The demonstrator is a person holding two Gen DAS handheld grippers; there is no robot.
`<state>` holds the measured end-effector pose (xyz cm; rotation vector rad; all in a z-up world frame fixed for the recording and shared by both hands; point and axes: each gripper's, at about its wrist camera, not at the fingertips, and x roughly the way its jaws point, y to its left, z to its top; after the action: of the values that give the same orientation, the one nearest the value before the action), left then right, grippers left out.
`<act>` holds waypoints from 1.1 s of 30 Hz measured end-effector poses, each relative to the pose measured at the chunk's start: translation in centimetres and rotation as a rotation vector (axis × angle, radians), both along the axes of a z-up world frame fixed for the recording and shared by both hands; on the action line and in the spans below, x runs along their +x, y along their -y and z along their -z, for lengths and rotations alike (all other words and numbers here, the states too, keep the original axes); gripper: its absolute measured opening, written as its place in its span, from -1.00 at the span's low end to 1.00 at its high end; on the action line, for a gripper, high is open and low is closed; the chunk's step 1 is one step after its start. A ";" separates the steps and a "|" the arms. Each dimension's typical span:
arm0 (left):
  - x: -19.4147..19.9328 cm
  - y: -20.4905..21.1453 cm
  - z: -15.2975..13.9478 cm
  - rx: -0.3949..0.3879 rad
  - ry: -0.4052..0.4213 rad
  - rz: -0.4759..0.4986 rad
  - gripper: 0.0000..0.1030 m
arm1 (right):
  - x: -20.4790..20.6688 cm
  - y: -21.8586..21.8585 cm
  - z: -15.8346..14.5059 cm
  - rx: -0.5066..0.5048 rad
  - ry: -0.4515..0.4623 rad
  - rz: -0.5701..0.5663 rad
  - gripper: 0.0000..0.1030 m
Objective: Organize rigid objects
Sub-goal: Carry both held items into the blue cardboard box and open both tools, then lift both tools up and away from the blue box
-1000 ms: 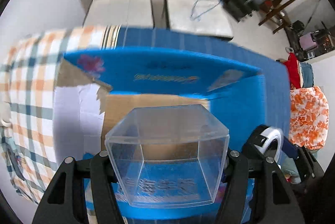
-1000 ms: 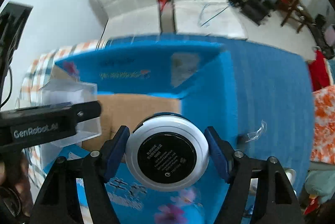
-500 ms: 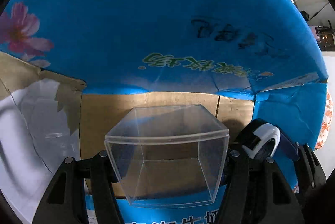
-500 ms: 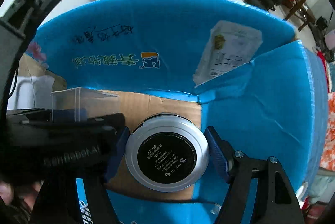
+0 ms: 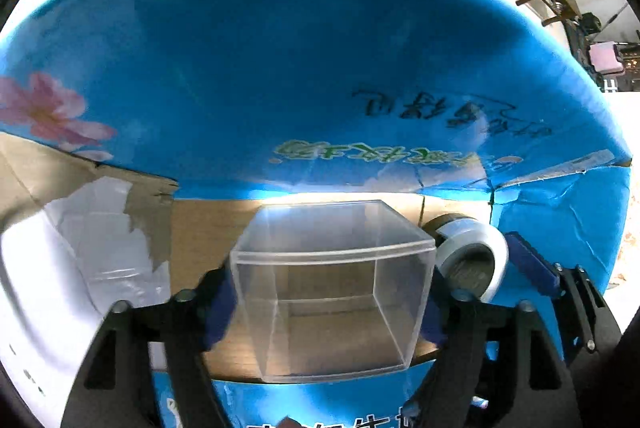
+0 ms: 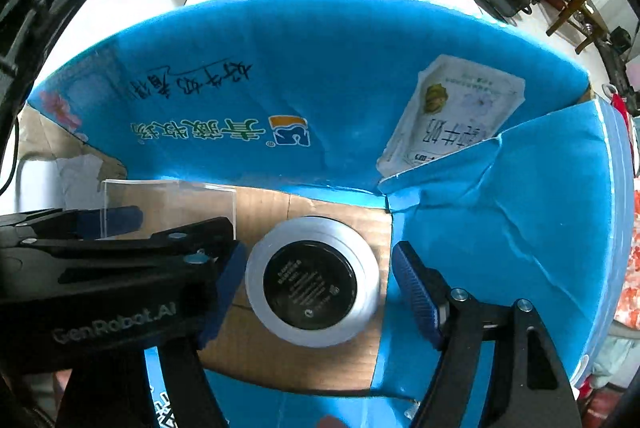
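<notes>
While both tongs open, clear box [image 5: 332, 288] upright, round tin [image 6: 312, 282] flat.

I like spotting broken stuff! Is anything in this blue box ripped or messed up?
Yes. The blue box is torn on the left: at one flap the blue skin has peeled off in a jagged edge, showing bare brown card and a white patch. The clear box and the round tin inside look whole.

Bright daylight, glare on the clear box [image 5: 332, 284] – strong fisheye bending, dark corners, slightly soft edges.
</notes>
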<state>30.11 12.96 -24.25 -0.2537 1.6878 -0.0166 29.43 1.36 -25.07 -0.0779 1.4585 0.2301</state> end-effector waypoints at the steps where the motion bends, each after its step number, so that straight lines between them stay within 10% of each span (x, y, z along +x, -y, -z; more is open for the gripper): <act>1: 0.1 -0.1 -0.2 0.003 0.000 -0.006 0.62 | 0.1 0.0 -0.3 -0.004 0.003 0.000 0.61; 6: -0.1 -0.6 -2.3 0.014 0.030 -0.008 0.98 | -1.3 0.4 -1.5 0.005 -0.016 0.016 0.86; 33: -14.6 -0.9 -17.4 0.160 0.383 -0.025 0.99 | -15.0 4.1 -19.2 0.033 0.231 0.081 0.87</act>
<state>15.56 13.87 -6.83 -0.1404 1.2973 0.0837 14.41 -2.75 -5.89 -0.0175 1.2245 0.1727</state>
